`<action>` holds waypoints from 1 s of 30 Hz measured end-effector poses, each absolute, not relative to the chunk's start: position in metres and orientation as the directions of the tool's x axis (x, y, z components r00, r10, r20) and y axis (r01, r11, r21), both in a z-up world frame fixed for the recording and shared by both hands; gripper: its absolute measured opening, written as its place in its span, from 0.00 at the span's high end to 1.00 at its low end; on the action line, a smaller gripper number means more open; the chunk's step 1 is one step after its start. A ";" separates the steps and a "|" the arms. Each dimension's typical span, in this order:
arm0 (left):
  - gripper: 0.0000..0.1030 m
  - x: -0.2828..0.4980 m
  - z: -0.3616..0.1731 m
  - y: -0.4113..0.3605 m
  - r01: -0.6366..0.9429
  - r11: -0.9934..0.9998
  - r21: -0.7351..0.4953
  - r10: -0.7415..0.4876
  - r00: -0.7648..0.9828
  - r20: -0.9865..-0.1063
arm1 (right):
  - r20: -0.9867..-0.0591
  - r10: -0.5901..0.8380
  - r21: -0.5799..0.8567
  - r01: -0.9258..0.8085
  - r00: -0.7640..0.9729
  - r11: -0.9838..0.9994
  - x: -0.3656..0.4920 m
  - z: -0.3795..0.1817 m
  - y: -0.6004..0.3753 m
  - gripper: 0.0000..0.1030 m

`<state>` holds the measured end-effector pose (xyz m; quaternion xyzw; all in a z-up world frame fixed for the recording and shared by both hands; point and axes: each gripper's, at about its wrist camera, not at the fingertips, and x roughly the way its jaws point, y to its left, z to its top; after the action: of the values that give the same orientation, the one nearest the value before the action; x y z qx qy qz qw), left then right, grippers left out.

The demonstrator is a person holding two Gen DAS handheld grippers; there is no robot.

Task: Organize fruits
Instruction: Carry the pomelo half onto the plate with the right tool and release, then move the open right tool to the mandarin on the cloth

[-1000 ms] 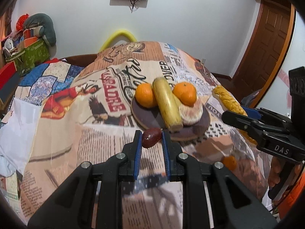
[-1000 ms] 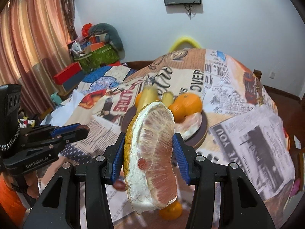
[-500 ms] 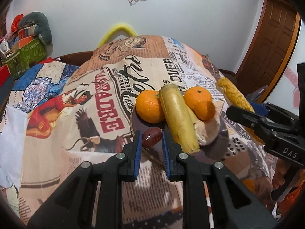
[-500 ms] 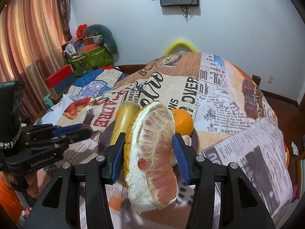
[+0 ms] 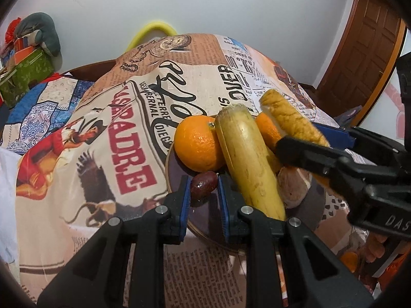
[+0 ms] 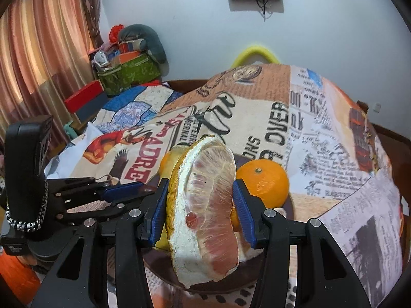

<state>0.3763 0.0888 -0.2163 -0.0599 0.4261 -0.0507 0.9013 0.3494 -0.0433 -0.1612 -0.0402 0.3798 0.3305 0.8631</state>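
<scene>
The left gripper (image 5: pixel 203 190) has its two blue-padded fingers (image 5: pixel 184 200) closed on a small dark red fruit (image 5: pixel 203 187), which hangs over the near edge of a dark round plate (image 5: pixel 205 220). Just beyond that fruit, on the plate, lie an orange (image 5: pixel 199 143) and a long yellow banana (image 5: pixel 248 159), side by side and touching; a second orange (image 5: pixel 267 131) shows behind the banana, and a pale peeled piece (image 5: pixel 292 184) sits to the banana's right. The right gripper (image 6: pixel 201 205) clamps a big pomelo wedge (image 6: pixel 205 205) between its fingers (image 6: pixel 159 208), pink flesh facing the camera, white pith and yellow rind along its edges, held above the same plate (image 6: pixel 195 286). An orange (image 6: pixel 263 183) rests on the plate just right of the wedge. The plate stands on a newspaper-print tablecloth (image 6: pixel 257 118).
</scene>
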 end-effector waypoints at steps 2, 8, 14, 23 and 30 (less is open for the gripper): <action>0.80 0.377 -0.217 0.089 0.040 0.987 -0.155 -0.145 0.629 -0.764 | -0.677 0.542 0.180 -0.602 0.498 0.778 0.350 -0.161 -0.043 0.53; 0.78 0.378 -0.218 0.089 0.033 0.988 -0.152 -0.139 0.620 -0.772 | -0.666 0.556 0.174 -0.621 0.497 0.764 0.346 -0.154 -0.042 0.53; 0.67 0.374 -0.214 0.089 0.023 0.988 -0.150 -0.131 0.622 -0.772 | -0.669 0.553 0.174 -0.619 0.496 0.766 0.343 -0.152 -0.045 0.53; 0.67 0.353 -0.194 0.088 0.014 0.990 -0.138 -0.115 0.643 -0.757 | -0.672 0.535 0.168 -0.598 0.512 0.784 0.331 -0.146 -0.062 0.53; 0.67 0.319 -0.162 0.079 0.027 0.992 -0.120 -0.107 0.677 -0.728 | -0.666 0.521 0.170 -0.571 0.534 0.803 0.309 -0.134 -0.083 0.53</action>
<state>0.3191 0.0787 -0.1622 -0.0495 0.3999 -0.0366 0.9145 0.3086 -0.0826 -0.1336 -0.0342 0.3686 0.3121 0.8750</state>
